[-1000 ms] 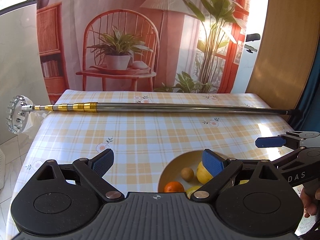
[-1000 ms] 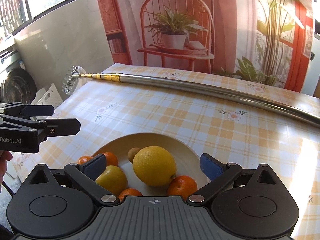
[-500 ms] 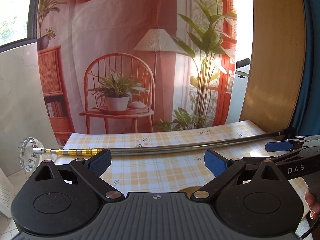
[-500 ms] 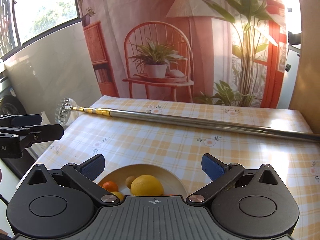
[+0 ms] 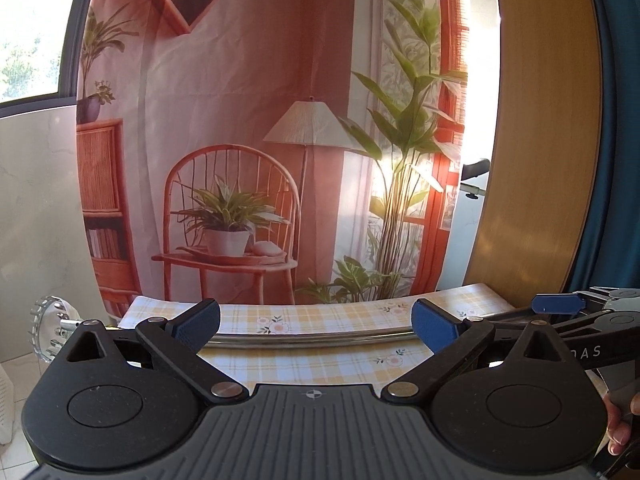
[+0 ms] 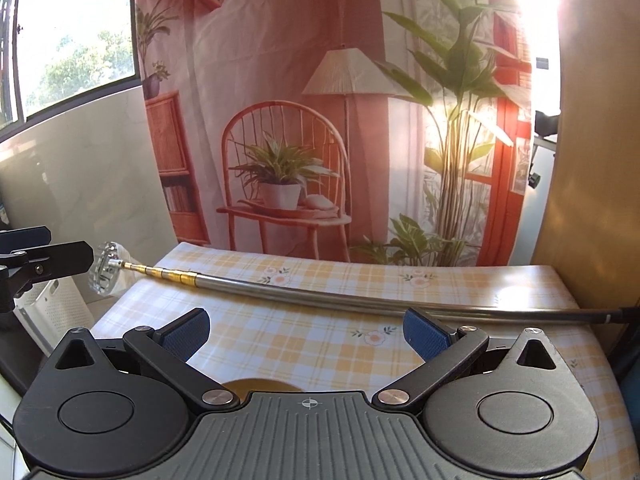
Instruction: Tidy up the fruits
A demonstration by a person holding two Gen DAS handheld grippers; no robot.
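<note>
Both grippers, left point(image 5: 315, 326) and right point(image 6: 306, 332), hung empty with jaws apart, the bowl's rim point(image 6: 260, 383) just below the right one, nearer it.

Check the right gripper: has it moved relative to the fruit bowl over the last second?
Yes. The right gripper has tilted up and pulled back: only a sliver of the bowl shows beneath it, fruit hidden, where it was earlier in full view. Jaws open, empty.

Bright daylight from the window point(image 6: 76, 52) at upper left, plus strong sun glare blowing out the backdrop point(image 6: 516, 20) at upper right in both views. Sharp focus throughout; heavy fisheye bending at edges, dark vignette in corners, pole point(image 6: 360, 300) looks curved.
</note>
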